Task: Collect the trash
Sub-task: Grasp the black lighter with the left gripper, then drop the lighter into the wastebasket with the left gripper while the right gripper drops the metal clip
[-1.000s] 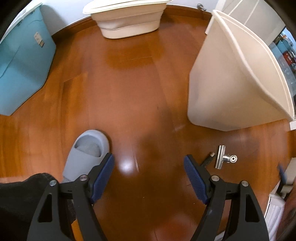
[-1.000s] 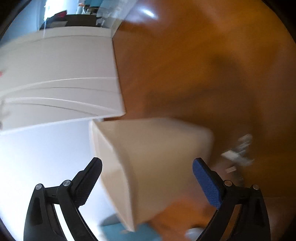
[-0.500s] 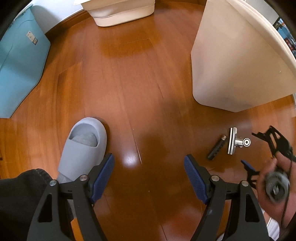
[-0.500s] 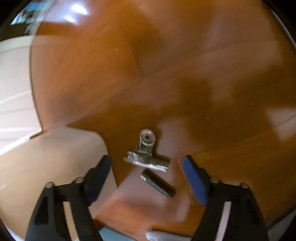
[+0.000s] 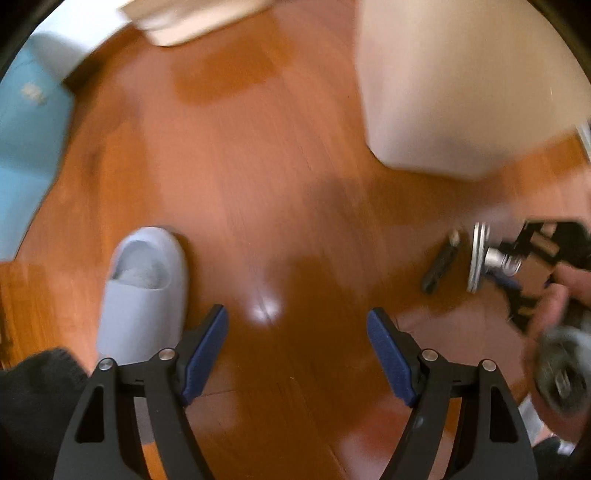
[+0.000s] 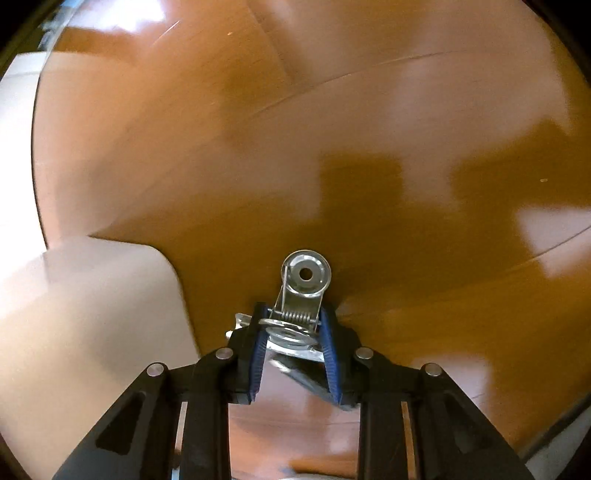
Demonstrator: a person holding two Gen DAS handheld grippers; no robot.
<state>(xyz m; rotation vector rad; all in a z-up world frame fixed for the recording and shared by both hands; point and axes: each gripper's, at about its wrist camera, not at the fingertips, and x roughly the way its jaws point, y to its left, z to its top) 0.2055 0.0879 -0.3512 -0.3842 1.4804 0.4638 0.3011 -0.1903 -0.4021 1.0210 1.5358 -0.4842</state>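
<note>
A silver metal spring clip [image 6: 301, 295] lies on the wooden floor, and my right gripper [image 6: 293, 321] is shut on its spring end. The clip also shows in the left wrist view [image 5: 484, 258], with the right gripper [image 5: 517, 266] coming in from the right. A small dark stick [image 5: 439, 266] lies just left of the clip; in the right wrist view it is partly hidden under the fingers [image 6: 332, 354]. The cream trash bin [image 5: 461, 85] stands behind the clip and shows at lower left in the right wrist view [image 6: 85, 332]. My left gripper [image 5: 297, 350] is open and empty above bare floor.
A grey slipper [image 5: 144, 291] on a foot is at the left gripper's left finger. A blue storage box [image 5: 26, 147] stands at far left, and a cream tub [image 5: 192, 18] at the back by the wall.
My right gripper has come down on the clip and closed on it. The left view has shifted slightly closer to the floor and is blurred.
</note>
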